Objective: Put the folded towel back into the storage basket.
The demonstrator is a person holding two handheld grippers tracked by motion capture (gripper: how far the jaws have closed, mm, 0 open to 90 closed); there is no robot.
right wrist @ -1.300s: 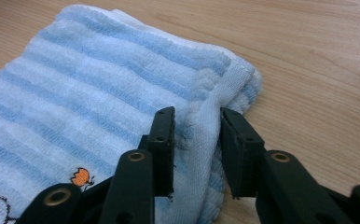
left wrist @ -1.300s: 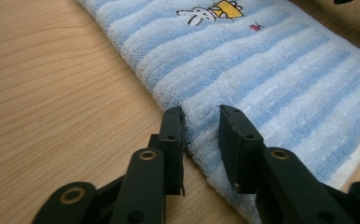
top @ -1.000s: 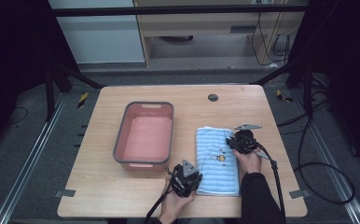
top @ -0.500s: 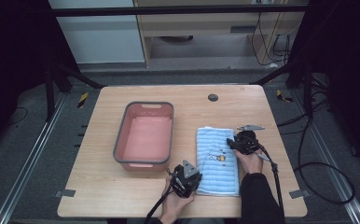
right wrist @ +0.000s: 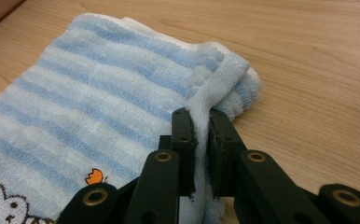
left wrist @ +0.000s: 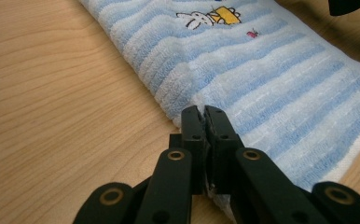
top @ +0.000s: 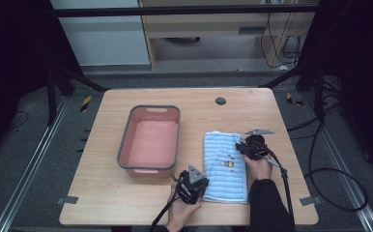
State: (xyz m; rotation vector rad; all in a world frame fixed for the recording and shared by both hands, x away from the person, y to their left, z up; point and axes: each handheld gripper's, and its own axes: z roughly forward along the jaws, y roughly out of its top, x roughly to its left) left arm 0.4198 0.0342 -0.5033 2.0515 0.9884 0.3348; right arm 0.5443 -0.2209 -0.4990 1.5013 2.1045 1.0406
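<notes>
Towel [top: 225, 166], folded and striped in blue and white, lay flat on the desk [top: 126, 203] toward its right side, running from near the front edge back toward the middle. A small embroidered rabbit and a yellow patch showed on its upper face. Just left of it, not touching as far as the high view showed, stood a pink tub [top: 150, 140] with a grey rim.

At the towel's front left corner was the left gripper [top: 190, 182], held in a hand [top: 180, 212] that came in over the front edge. In the left gripper view its jaws were pressed together on the towel's edge [left wrist: 201, 103], with cloth pinched between them.

At the towel's right edge, toward the back corner, was the right gripper [top: 252, 145], the other hand [top: 259, 167] behind it. In the right gripper view its jaws were clamped on a white hem [right wrist: 215, 88] of the towel, which was lifted and bunched up between them above the layers below.

A small dark round disc [top: 220, 101] sat near the desk's back edge, well apart from the towel.
</notes>
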